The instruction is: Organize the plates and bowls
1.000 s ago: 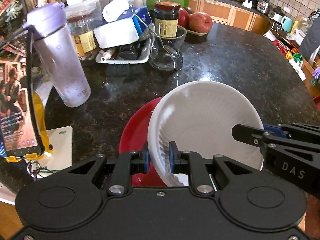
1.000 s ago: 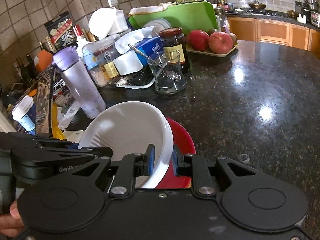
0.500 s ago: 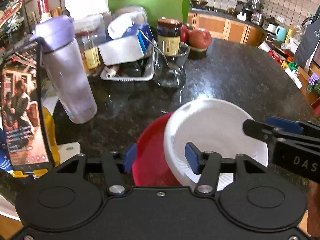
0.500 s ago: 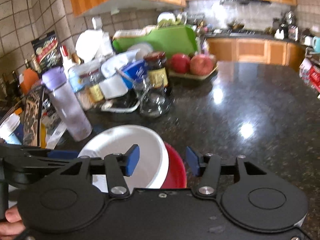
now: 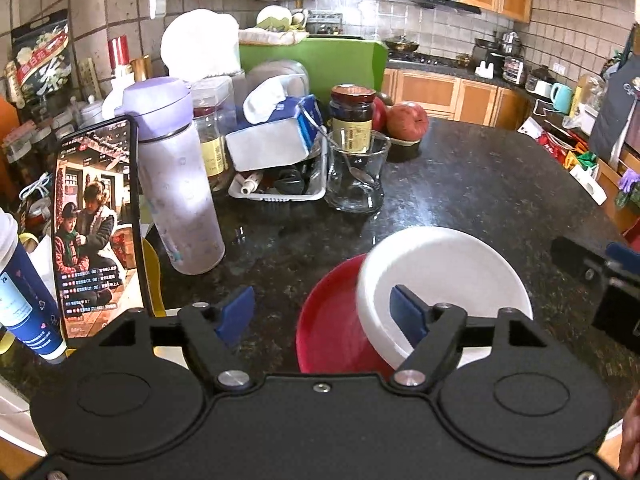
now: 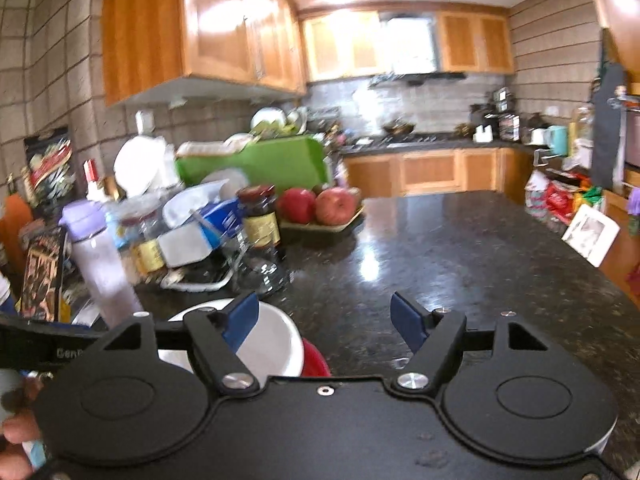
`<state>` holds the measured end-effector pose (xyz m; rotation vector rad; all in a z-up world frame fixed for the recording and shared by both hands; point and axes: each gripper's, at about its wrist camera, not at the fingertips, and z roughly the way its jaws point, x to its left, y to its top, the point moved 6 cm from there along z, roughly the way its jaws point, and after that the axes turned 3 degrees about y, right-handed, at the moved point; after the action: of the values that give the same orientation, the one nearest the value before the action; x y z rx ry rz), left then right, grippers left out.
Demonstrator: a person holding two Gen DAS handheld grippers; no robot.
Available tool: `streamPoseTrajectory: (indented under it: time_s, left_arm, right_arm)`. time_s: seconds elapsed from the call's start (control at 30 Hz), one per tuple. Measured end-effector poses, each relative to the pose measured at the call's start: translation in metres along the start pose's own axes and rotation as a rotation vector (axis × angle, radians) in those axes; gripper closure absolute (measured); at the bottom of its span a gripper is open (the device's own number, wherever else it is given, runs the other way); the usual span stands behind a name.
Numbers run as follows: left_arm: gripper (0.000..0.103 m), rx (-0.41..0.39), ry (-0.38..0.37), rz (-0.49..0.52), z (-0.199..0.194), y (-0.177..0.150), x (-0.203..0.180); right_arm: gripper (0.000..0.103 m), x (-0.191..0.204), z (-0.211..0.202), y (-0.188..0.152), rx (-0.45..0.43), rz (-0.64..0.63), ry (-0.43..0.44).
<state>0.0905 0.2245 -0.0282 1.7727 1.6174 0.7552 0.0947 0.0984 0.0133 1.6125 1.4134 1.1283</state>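
A white bowl (image 5: 444, 276) rests in a red plate (image 5: 332, 320) on the black granite counter (image 5: 480, 184), set toward the plate's right side. My left gripper (image 5: 322, 312) hovers just in front of them, jaws opening; its right pad overlaps the bowl's near rim in the picture without pressing it. My right gripper (image 6: 324, 320) is drawn back to the right of the bowl (image 6: 272, 340) and plate (image 6: 316, 360), jaws opening with only bare counter between them. Its tip (image 5: 600, 268) shows at the right edge of the left wrist view.
Behind the plate stand a purple water bottle (image 5: 176, 184), a phone on a stand (image 5: 96, 232), a glass with a spoon (image 5: 356, 176), a dark jar (image 5: 352, 116), a white tray of clutter (image 5: 280, 192) and apples (image 5: 408, 120). A hand (image 6: 16, 432) shows low on the left.
Both grippers let go of the white bowl's rim and opened wide. The tilted bowl settled level on the red plate. Both grippers drew back; the right view swung upward.
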Motion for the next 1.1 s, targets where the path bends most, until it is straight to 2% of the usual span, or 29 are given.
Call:
streamPoseTrajectory:
  time_s: [0.2,0.4,0.53,0.67,1.1]
  left_arm:
    - [0.026,-0.005,-0.008,0.011,-0.005,-0.009,-0.012]
    - [0.026,-0.003,0.006,0.013,-0.012,-0.016,-0.026]
    - [0.026,-0.016,0.016,0.019,-0.023,-0.021,-0.035]
    - [0.026,-0.024,0.073,0.017,-0.033,-0.026,-0.043]
    - [0.026,-0.019,0.081,0.003,-0.055,-0.045,-0.054]
  right_arm:
    - [0.027,-0.017,-0.009,-0.010,0.005,0.079,-0.025]
    - [0.024,-0.026,-0.016,-0.021,0.034,0.010,-0.065]
    - [0.024,-0.034,-0.023,-0.026,0.047,0.002,-0.051]
    - [0.024,-0.040,-0.033,-0.029,0.061,-0.009,-0.036]
    - [0.024,-0.038,-0.070,-0.034,0.059,-0.040,-0.011]
